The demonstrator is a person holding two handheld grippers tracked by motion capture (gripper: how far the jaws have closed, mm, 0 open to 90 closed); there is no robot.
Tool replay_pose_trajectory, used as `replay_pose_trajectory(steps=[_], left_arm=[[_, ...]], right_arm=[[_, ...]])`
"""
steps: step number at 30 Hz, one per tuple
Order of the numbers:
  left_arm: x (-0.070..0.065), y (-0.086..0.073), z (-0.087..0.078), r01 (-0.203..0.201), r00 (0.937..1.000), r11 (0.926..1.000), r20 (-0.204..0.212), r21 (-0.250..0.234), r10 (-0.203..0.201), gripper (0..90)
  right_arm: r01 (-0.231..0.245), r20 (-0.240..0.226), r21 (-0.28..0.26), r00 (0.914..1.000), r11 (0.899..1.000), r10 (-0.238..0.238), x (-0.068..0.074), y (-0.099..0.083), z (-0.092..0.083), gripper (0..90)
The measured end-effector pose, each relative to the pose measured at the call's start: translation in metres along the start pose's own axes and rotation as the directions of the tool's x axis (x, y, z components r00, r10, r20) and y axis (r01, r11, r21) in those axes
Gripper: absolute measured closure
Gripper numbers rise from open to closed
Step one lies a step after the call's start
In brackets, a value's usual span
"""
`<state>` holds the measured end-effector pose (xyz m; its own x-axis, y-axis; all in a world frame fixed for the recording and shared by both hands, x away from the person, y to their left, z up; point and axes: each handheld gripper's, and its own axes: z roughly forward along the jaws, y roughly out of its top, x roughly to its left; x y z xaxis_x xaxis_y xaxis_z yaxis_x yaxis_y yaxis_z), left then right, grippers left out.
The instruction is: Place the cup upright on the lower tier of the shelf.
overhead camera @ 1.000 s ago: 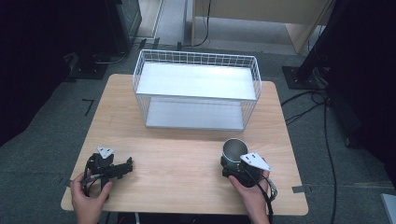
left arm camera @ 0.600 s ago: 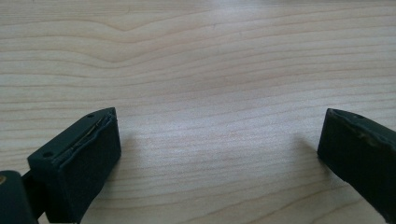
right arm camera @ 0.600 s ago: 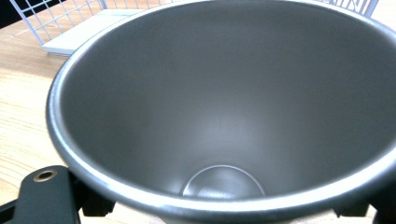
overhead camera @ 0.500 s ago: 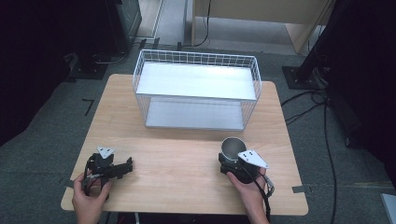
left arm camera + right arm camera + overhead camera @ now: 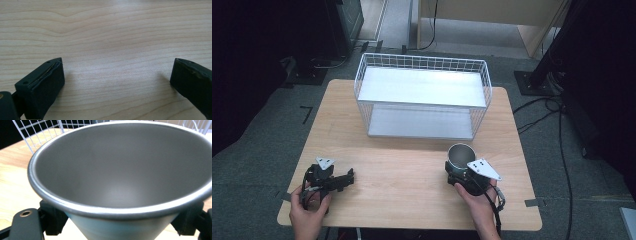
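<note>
Metal cup (image 5: 461, 156) stands upright on the wooden table (image 5: 412, 190), at its near right, mouth open to the camera and nothing inside that can be seen. The right gripper (image 5: 460, 172) has it by the lower wall: in the right gripper view the cup (image 5: 120, 182) sits between the two black jaws, one pad (image 5: 53, 218) pressed in on each side below the rim, after the jaws have just been closing on it. A hand (image 5: 479, 205) holds that gripper from the near edge, and its cable trails back toward the person.

Just beyond the cup stands a white wire basket (image 5: 422, 65), with a pale shelf on top and a second pale floor below; both levels look bare. Its front wires run close to the cup's far side, apart from it, and the same wires (image 5: 37, 130) show behind the rim in the right gripper view.

Well apart, at the near left of the table, the left gripper (image 5: 347, 178) rests in the other hand (image 5: 307, 212), pointing toward the middle. Its jaws stand wide, with only wood grain (image 5: 112, 37) between them.

The cup's base is hidden by the gripper and grey plate (image 5: 483, 169). Around the table the room is dark, with cables and stands hard to make out.
</note>
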<state>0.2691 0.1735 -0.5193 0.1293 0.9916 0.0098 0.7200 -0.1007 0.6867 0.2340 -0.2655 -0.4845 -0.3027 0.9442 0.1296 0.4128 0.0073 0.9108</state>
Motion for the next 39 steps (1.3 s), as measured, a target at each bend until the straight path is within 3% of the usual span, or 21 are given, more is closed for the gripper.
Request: replay_pose_trajectory(steps=[13, 39], left_arm=[[0.000, 0.000, 0.000, 0.000, 1.0000, 1.0000, 0.000, 0.000, 0.000, 0.0], [0.000, 0.000, 0.000, -0.003, 1.0000, 1.0000, 0.000, 0.001, 0.003, 0.0]], right_arm=[[0.029, -0.013, -0.054, 0.9995, 0.998, -0.030, 0.012, 0.037, -0.006, 16.9], [0.046, -0.004, -0.149, 0.9989, 0.988, -0.047, 0.017, 0.102, -0.009, 17.0]])
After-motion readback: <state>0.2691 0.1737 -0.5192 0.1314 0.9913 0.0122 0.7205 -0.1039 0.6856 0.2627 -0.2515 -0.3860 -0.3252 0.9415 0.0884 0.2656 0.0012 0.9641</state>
